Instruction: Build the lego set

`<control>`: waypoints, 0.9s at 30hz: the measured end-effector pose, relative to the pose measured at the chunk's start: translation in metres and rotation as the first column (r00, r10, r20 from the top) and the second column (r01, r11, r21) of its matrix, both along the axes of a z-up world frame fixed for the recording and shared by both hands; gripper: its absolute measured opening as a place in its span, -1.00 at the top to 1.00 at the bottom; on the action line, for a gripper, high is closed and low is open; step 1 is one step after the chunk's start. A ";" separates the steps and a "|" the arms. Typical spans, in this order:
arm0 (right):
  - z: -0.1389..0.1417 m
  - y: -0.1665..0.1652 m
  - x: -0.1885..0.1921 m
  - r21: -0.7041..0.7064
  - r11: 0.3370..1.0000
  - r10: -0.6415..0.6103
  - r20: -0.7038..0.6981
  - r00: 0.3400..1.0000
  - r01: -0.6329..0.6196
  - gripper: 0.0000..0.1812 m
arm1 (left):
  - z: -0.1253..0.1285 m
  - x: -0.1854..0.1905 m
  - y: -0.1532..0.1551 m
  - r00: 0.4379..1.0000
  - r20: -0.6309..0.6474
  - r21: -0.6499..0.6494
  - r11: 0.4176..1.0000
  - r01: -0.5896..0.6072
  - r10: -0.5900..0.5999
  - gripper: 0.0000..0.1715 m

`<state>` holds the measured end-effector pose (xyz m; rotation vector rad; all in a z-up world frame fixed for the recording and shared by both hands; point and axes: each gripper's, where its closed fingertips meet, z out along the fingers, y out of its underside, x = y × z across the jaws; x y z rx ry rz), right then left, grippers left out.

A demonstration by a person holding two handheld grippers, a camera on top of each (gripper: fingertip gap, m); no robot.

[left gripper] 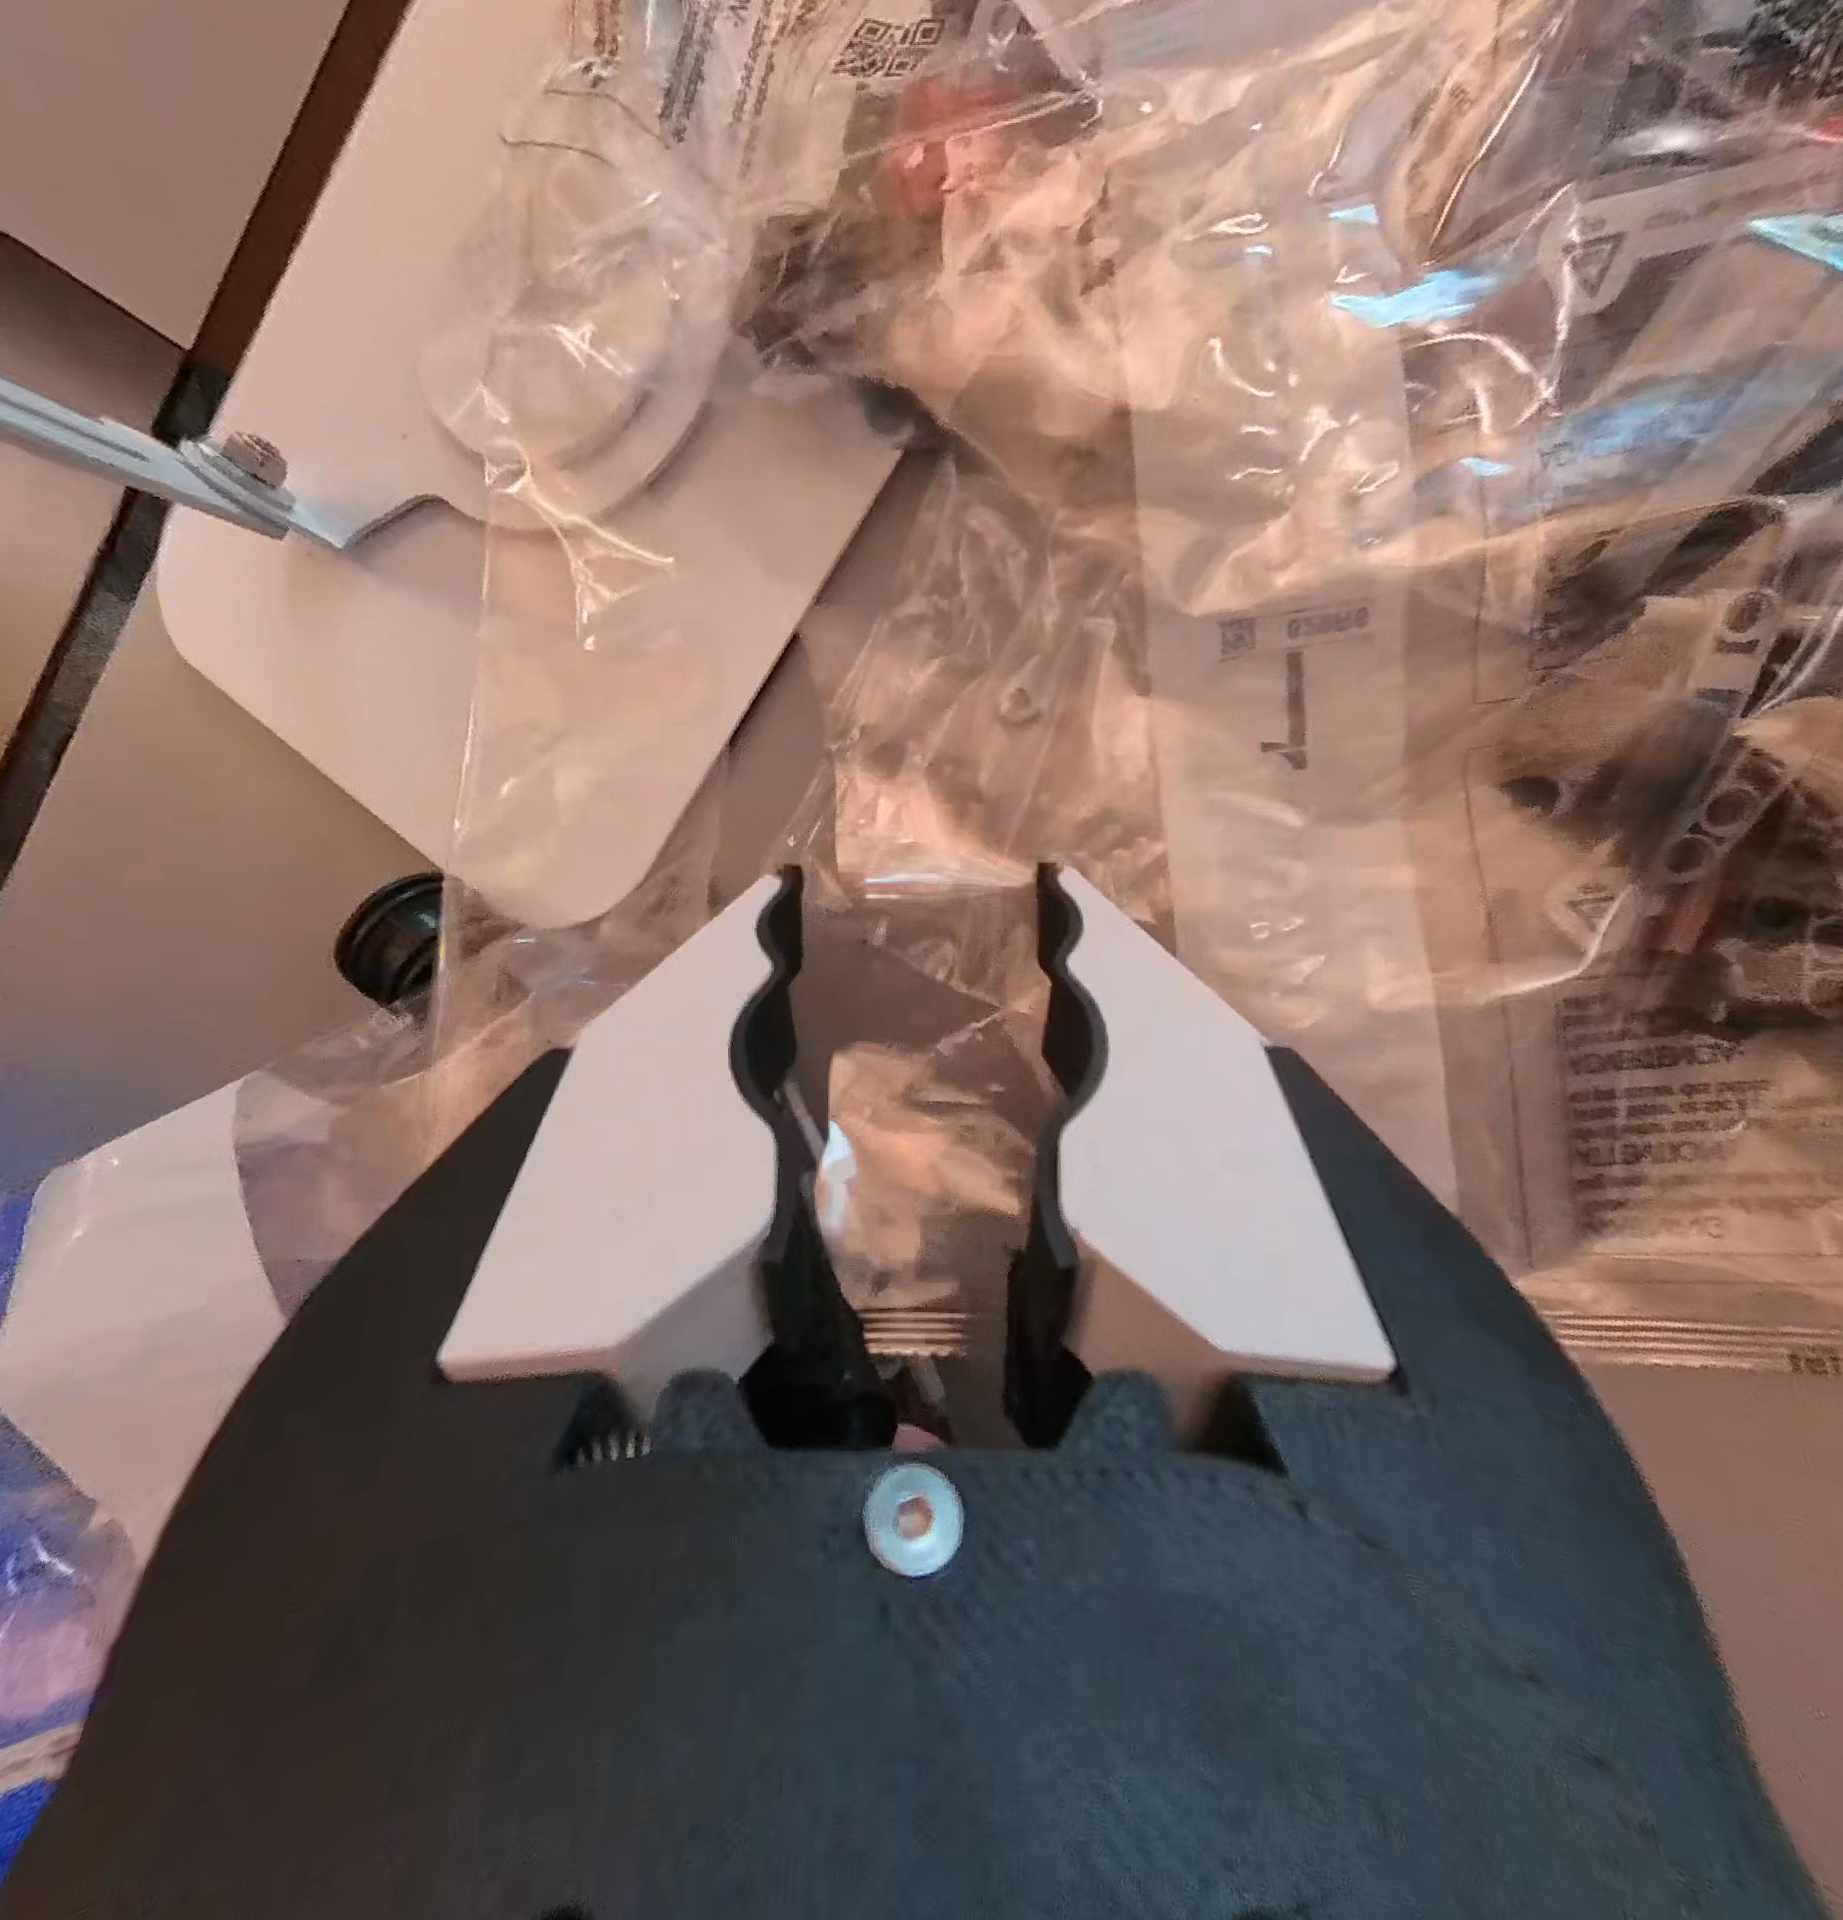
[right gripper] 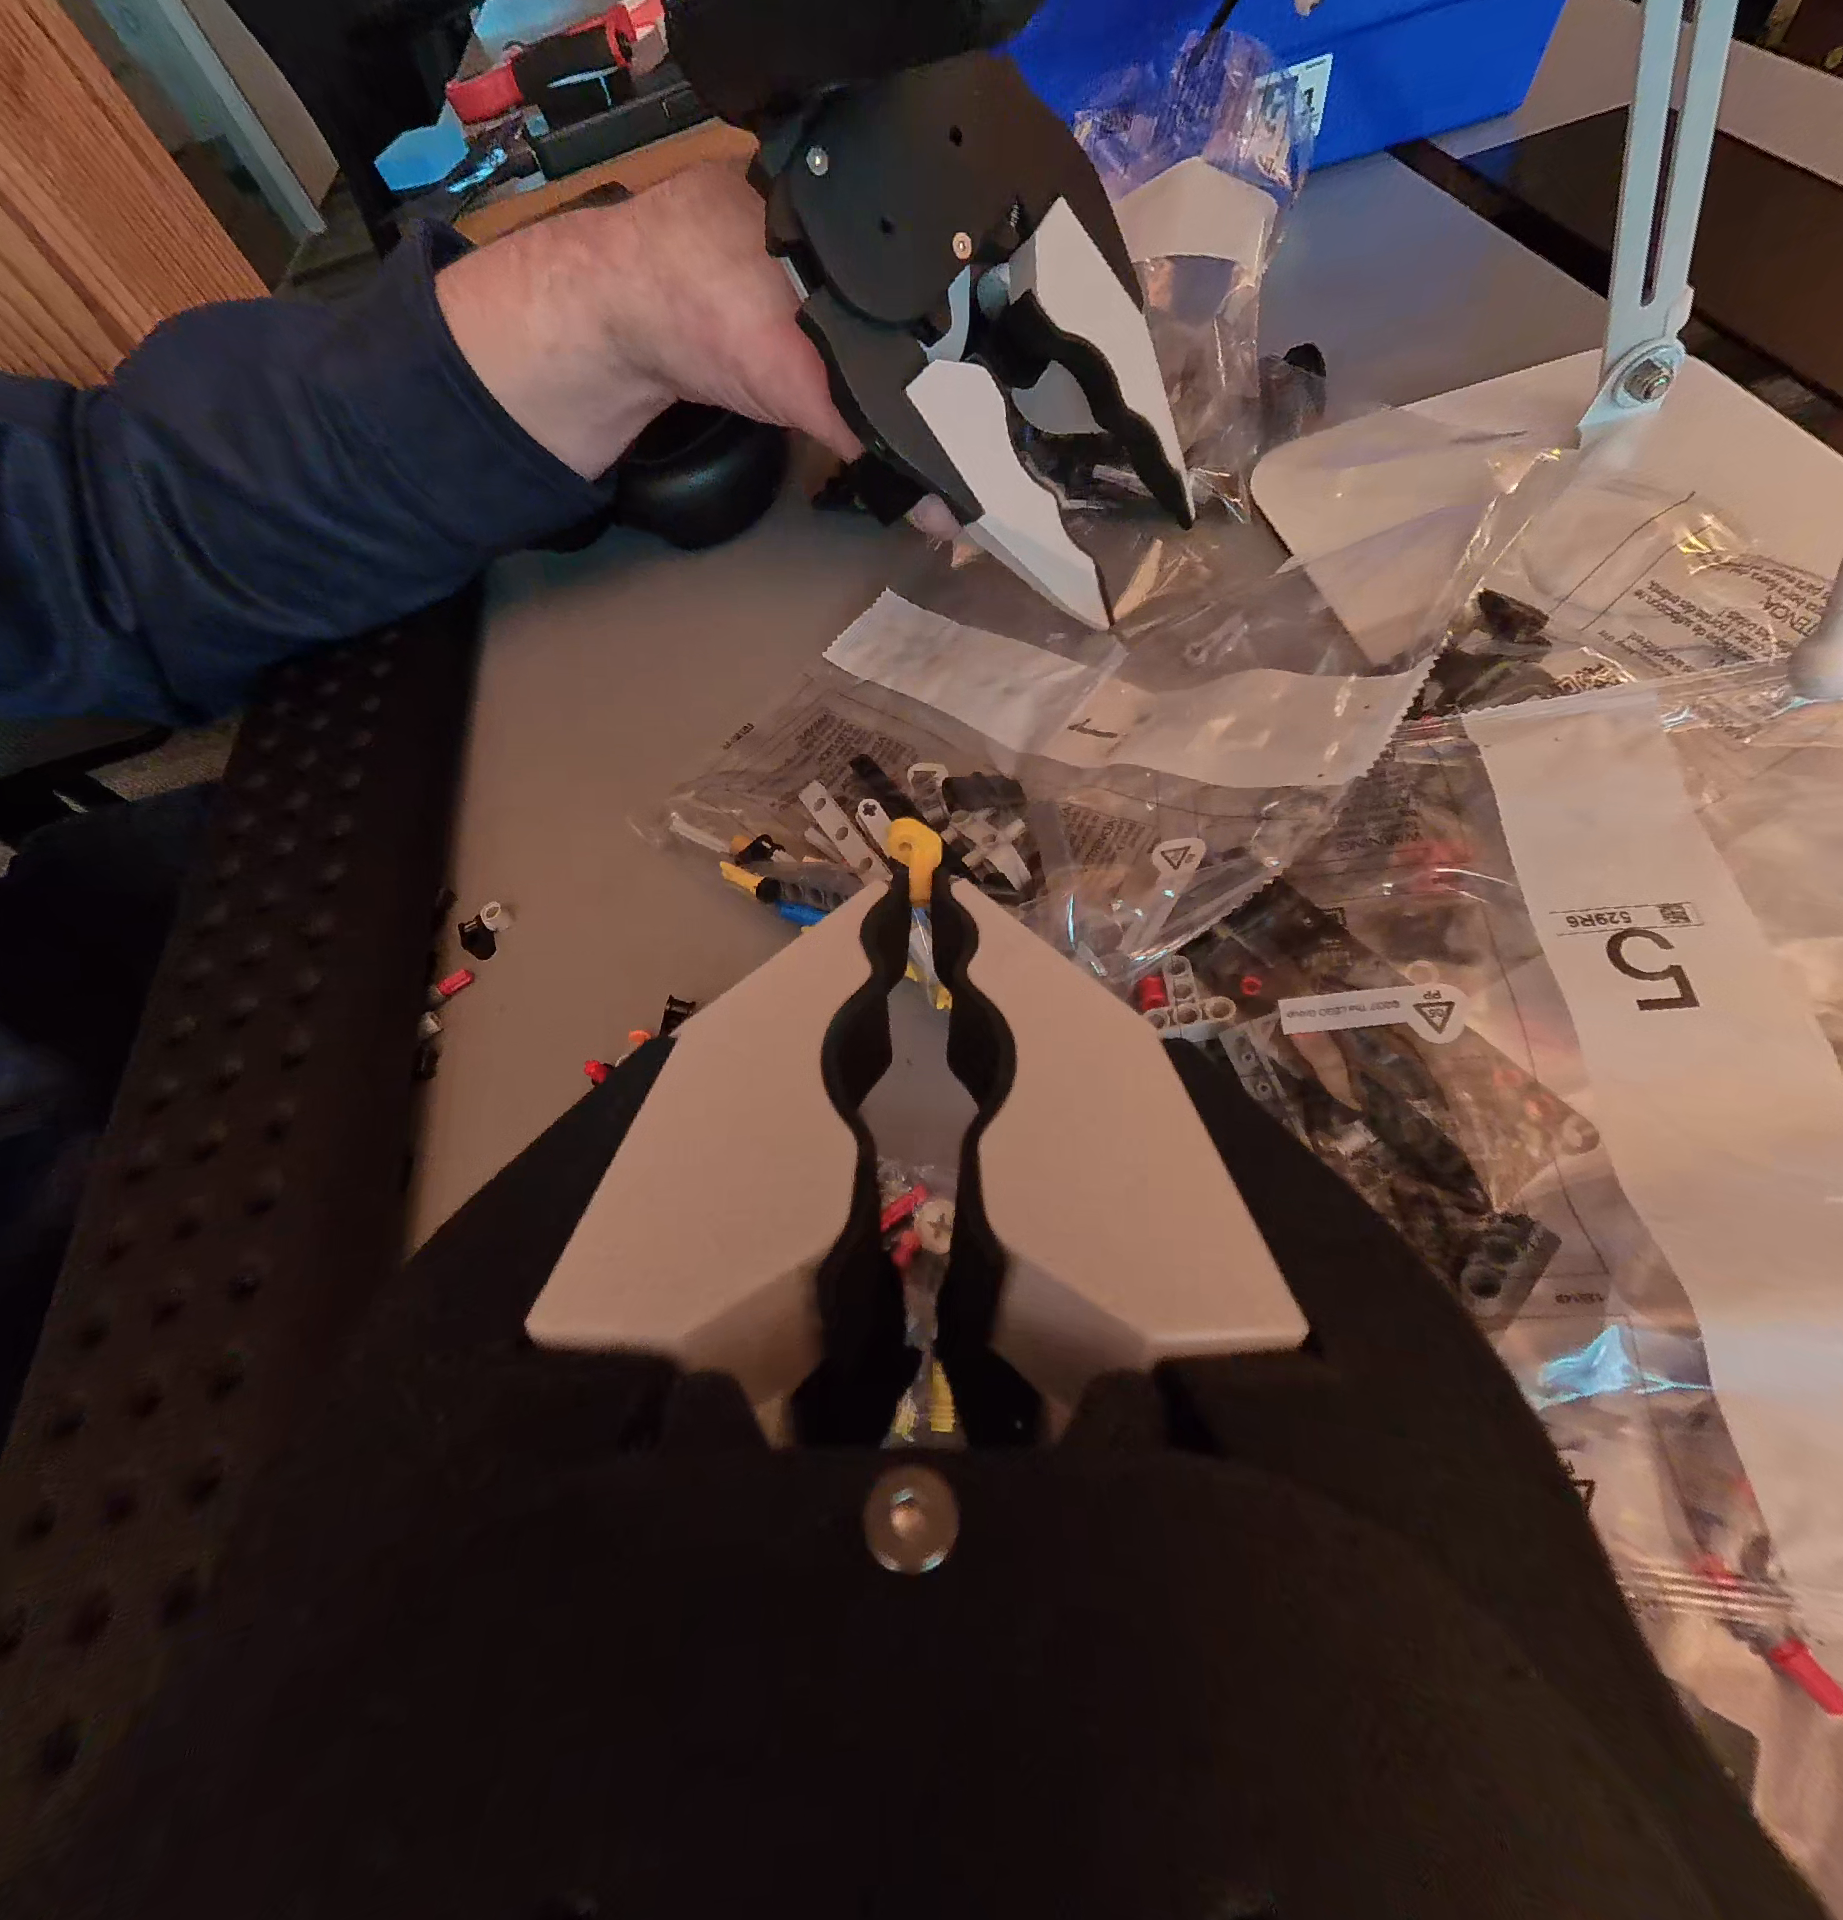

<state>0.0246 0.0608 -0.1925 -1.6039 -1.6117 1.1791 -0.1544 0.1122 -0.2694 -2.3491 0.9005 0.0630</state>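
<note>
- My right tongs (right gripper: 915, 899) are clamped on a yellow piece (right gripper: 914, 854).
- My left tongs (left gripper: 917, 883) stand apart over clear bags (left gripper: 1260, 436).
- More bagged parts (right gripper: 1343, 997) lie on the bench (right gripper: 605, 665), at 3 o'clock from the piece.

Counts on the desk (right gripper: 605, 665)
Two claws: left claw (right gripper: 1145, 566), right claw (right gripper: 915, 894); one yellow piece (right gripper: 912, 847); one white stand (right gripper: 1644, 260); several clear bags (overlapping, uncountable).

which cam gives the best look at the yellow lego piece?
Right wrist view. The yellow piece sits right at the tips of the right claw, which is shut on it, sharp against the grey table. The left wrist view shows only crumpled clear bags; no yellow piece is visible there.
</note>
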 end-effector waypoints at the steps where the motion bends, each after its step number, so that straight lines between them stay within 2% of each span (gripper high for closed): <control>1: 0.000 0.000 0.000 0.000 1.000 0.000 -0.001 1.000 0.000 0.99 | -0.003 0.000 -0.002 1.000 0.017 -0.024 1.000 -0.009 0.009 0.47; 3: 0.000 0.001 0.000 0.004 1.000 -0.002 0.000 1.000 0.002 0.99 | -0.005 0.004 -0.004 0.997 0.077 -0.049 0.999 -0.012 0.015 0.54; 6: -0.001 0.001 0.000 0.009 1.000 -0.005 0.000 1.000 0.005 0.99 | -0.006 0.009 -0.005 0.997 0.078 -0.043 0.999 0.020 -0.016 0.60; 9: -0.001 0.002 0.000 0.012 1.000 -0.008 -0.001 1.000 0.008 0.99 | -0.007 0.020 -0.007 0.995 0.080 -0.049 0.997 0.057 -0.053 0.80; 12: -0.001 0.003 0.000 0.013 1.000 -0.010 -0.001 1.000 0.010 0.99 | -0.007 0.026 -0.005 0.995 0.026 -0.021 0.995 0.094 -0.094 1.00; 16: -0.001 0.004 0.000 0.018 1.000 -0.014 -0.004 1.000 0.015 0.99 | 0.001 0.034 -0.004 0.992 0.025 0.009 0.993 0.122 -0.122 1.00; 18: 0.000 0.005 0.000 0.023 1.000 -0.018 -0.009 1.000 0.018 0.99 | 0.011 0.034 -0.001 0.992 0.037 0.054 0.991 0.119 -0.121 1.00; 21: 0.002 0.006 0.001 0.030 0.999 -0.026 -0.018 0.999 0.026 0.99 | 0.040 0.031 0.007 0.994 0.023 0.190 0.976 0.105 -0.111 1.00; 25: 0.012 0.007 -0.001 0.060 0.998 -0.030 -0.050 0.998 0.033 0.99 | 0.082 0.040 0.008 0.990 -0.003 0.362 0.923 0.132 -0.140 1.00; 27: 0.022 0.008 -0.001 0.098 0.994 -0.041 -0.076 0.996 0.048 0.99 | 0.101 0.050 0.006 0.983 -0.040 0.447 0.877 0.179 -0.180 1.00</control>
